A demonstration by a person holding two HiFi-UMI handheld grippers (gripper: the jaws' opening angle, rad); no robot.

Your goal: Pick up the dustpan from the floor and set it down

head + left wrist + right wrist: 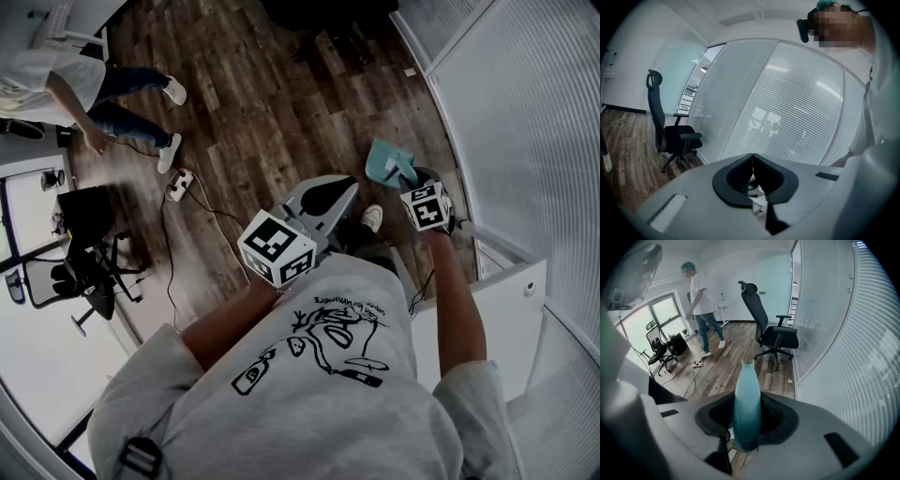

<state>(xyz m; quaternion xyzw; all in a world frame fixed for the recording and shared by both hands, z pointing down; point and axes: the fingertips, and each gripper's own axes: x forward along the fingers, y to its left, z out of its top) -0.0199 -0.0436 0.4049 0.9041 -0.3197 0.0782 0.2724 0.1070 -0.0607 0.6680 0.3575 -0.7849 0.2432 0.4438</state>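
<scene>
Hovering well apart from the ribbed glass wall (525, 103), the left gripper (752, 165) has its fingers (736, 180) pressed together on nothing. Further out, just beside that wall, the right gripper's (417, 187) fingers (774, 420) clamp the teal dustpan (389, 161) by its handle, low over the wood floor (253, 103). It looks like light, stiff, smooth plastic. The handle seems the right hold, though the pan may swivel.

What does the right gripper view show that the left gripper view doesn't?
Only the right gripper view: the teal dustpan, its handle squeezed in the right tongs, a person standing, and a power strip on the floor. Only the left gripper view: the left tongs, shut on nothing. Both: a black office chair, wood floor and the striped glass wall.
</scene>
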